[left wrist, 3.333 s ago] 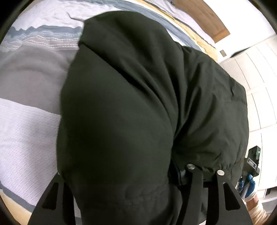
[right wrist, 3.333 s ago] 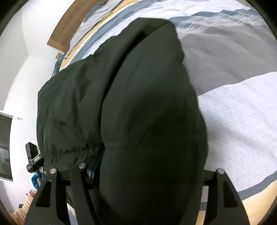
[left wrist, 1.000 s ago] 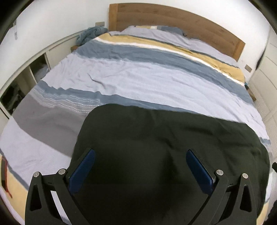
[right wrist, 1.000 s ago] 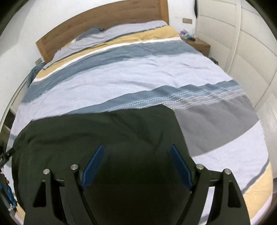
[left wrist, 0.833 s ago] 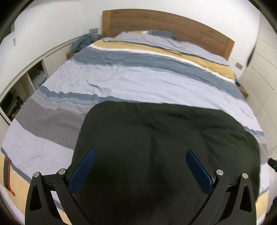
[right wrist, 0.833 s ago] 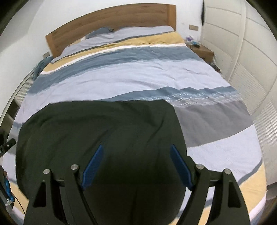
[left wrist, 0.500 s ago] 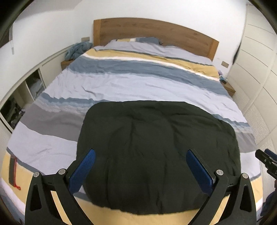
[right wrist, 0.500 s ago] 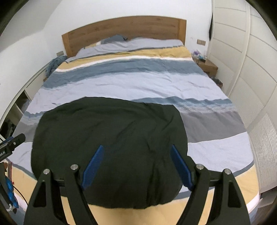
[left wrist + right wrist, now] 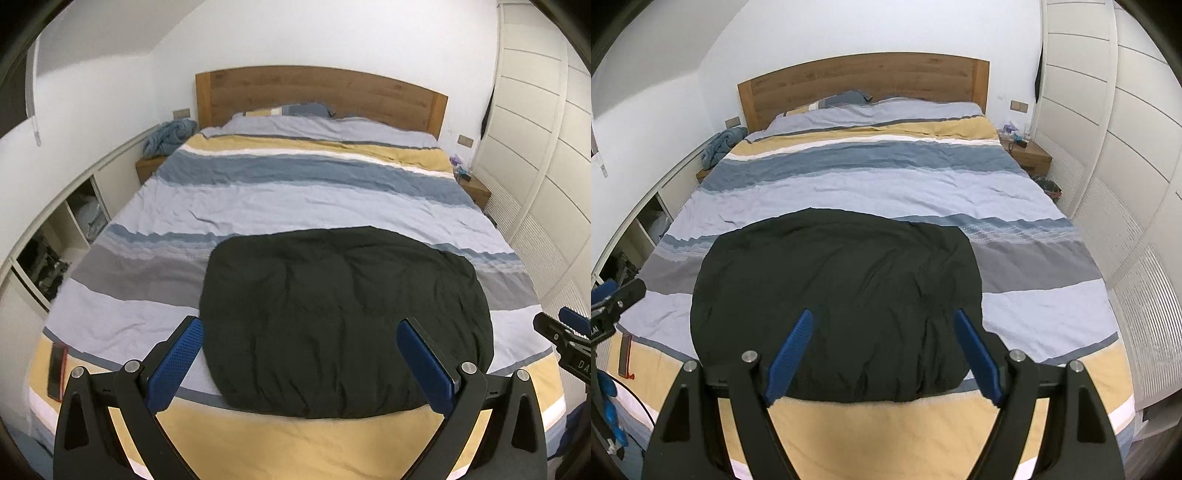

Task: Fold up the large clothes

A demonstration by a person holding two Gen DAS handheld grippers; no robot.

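- A dark jacket (image 9: 343,317) lies folded into a broad, rounded-off rectangle on the striped bedcover (image 9: 295,192), near the foot of the bed
- In the right wrist view the same jacket (image 9: 838,306) spans the grey and pale bands of the bedcover (image 9: 871,177), its near edge just reaching the yellow band at the foot
- Its surface is puffy and creased, with shallow wrinkles running across it; no sleeve or hood shows from either view
- The left gripper (image 9: 299,362) hangs above the foot of the bed with its blue-padded fingers (image 9: 173,365) spread wide apart, holding nothing and clear of the jacket
- The right gripper (image 9: 882,354) hangs likewise, its blue pads (image 9: 790,350) also well apart and empty, framing the near part of the jacket
- Each gripper shows at the edge of the other's view: the right one at the right rim of the left view, the left one at the left rim of the right view
- A wooden headboard (image 9: 317,96) stands at the far end, with pillows (image 9: 295,110) against it
- A crumpled blue cloth (image 9: 170,136) sits on the bedside table at the left of the bed
- White wardrobe doors (image 9: 1115,155) line the right wall
- A dark phone (image 9: 57,369) lies on the yellow band at the left corner of the foot
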